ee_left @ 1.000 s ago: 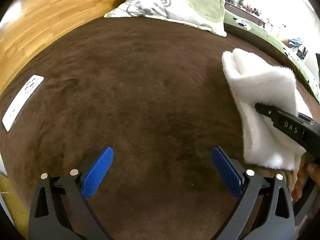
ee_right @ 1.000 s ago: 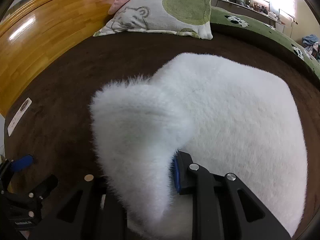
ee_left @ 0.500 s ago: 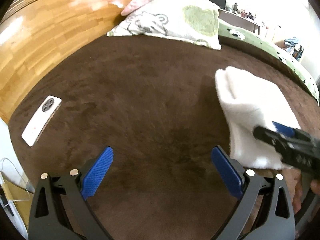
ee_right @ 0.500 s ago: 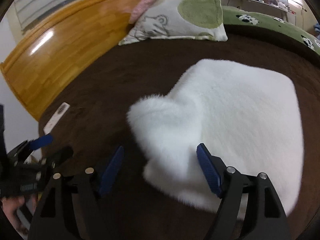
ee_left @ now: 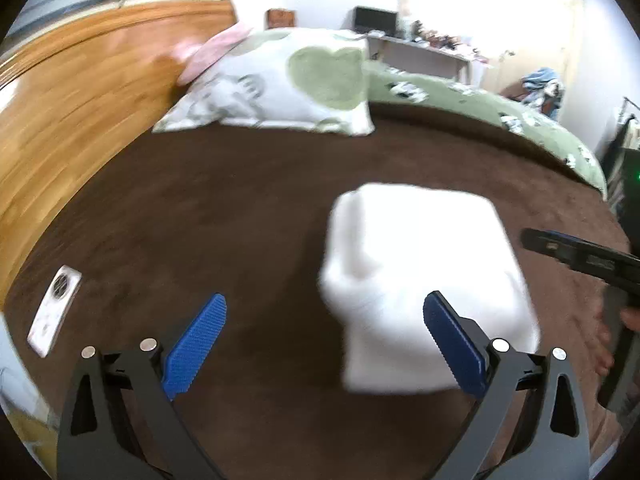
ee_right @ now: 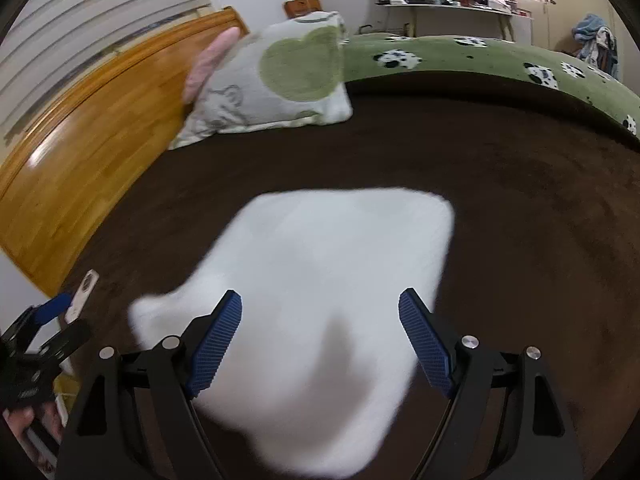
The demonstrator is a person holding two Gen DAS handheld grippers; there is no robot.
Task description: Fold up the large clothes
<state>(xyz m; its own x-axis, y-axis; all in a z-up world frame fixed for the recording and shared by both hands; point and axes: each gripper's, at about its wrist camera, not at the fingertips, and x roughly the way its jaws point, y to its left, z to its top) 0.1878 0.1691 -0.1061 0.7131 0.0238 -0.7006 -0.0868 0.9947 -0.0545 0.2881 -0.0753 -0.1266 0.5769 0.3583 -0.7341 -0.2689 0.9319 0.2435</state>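
White fluffy garment lies folded on the brown bed, nr the front edge. Both grippers, left & right, are spread wide w/ nothing held. Fold looks abt done; next prob a last tidy or smoothing.

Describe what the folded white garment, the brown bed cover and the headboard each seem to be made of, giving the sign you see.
Folded white fluffy garment: seemingly plush fleece or faux fur; soft, fuzzy outline, though blurred.
Brown bed cover: apparently short-pile velvety fabric, matte; darker and lighter brushed patches.
Honey-coloured headboard: looks like varnished wood; visible plank grain and a glossy highlight.
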